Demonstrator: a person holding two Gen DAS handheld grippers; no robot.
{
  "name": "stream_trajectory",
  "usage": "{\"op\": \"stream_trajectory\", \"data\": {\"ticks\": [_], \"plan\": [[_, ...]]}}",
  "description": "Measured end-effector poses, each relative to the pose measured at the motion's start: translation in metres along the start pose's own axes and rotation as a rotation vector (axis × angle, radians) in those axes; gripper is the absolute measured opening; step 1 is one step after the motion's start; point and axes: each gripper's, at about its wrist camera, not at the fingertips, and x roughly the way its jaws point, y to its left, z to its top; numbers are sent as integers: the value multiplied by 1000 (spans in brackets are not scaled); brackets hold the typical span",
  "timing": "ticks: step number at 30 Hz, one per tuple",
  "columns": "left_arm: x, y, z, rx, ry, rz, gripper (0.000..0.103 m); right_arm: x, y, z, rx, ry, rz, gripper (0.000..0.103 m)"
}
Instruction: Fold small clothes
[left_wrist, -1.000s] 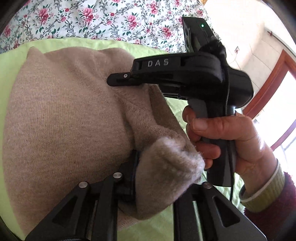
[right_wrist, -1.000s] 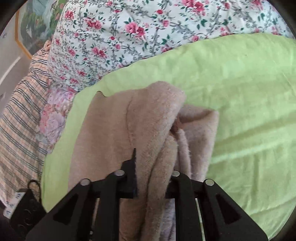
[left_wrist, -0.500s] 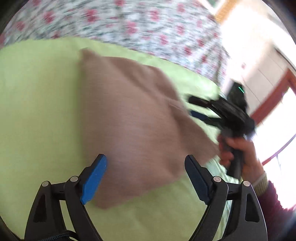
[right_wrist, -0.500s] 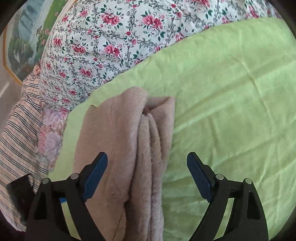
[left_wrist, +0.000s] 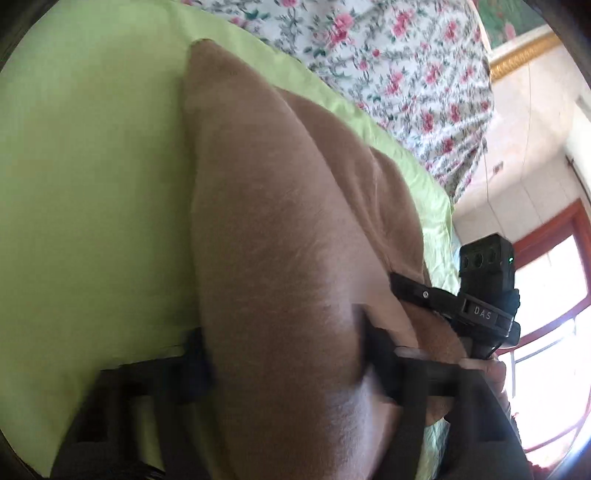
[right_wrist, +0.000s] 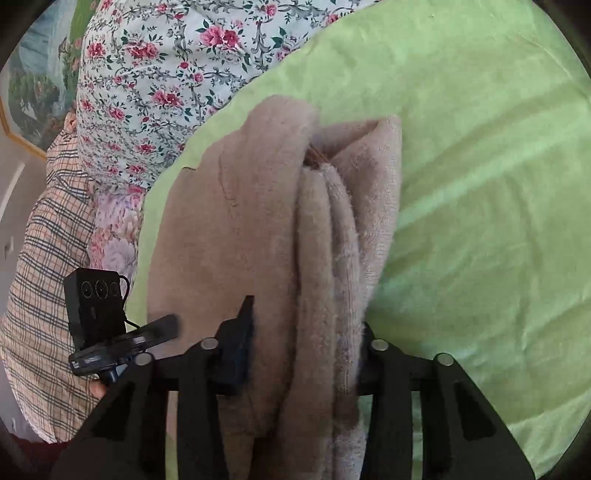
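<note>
While both jaws are closing, the left gripper (left_wrist: 284, 354) and right gripper (right_wrist: 306, 354) should each pinch every layer of the beige knit garment (right_wrist: 229, 236) evenly.

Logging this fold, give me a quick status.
Left tongs and right tongs both closing around the near edge of the sweater. Sweater partly folded on green sheet. Nothing in the way.

The soft folded garment (right_wrist: 258, 240) is light brown. It lies on a bright green sheet (right_wrist: 480, 184). Far behind is white cloth with pink roses (right_wrist: 147, 74). On the left is checked cloth (right_wrist: 40, 295), tan with dark lines.
</note>
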Motion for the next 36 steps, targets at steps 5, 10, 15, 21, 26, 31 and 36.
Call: {"op": "stream_trajectory", "data": {"ticks": [5,10,15,21,26,31,36], "plan": [[-40,-15,-19,74,-58,14,42,-13,39,-14,-22,-46,74,32],[-121,-6,-52,92,-106,75,42,4,95,-41,-81,-17,191,31],[-187,20,-84,78,-124,157,42,43,142,-68,-131,40,268,31],[-197,72,-120,9,-93,193,49,84,153,-95,-135,110,186,34],[-205,95,-128,-81,-132,188,79,68,149,-91,-128,89,79,61],[-222,107,-117,-97,-186,203,81,33,162,-67,-193,-70,11,63],[-224,118,-95,-155,-227,213,81,66,182,-39,-224,-38,16,37]]}}
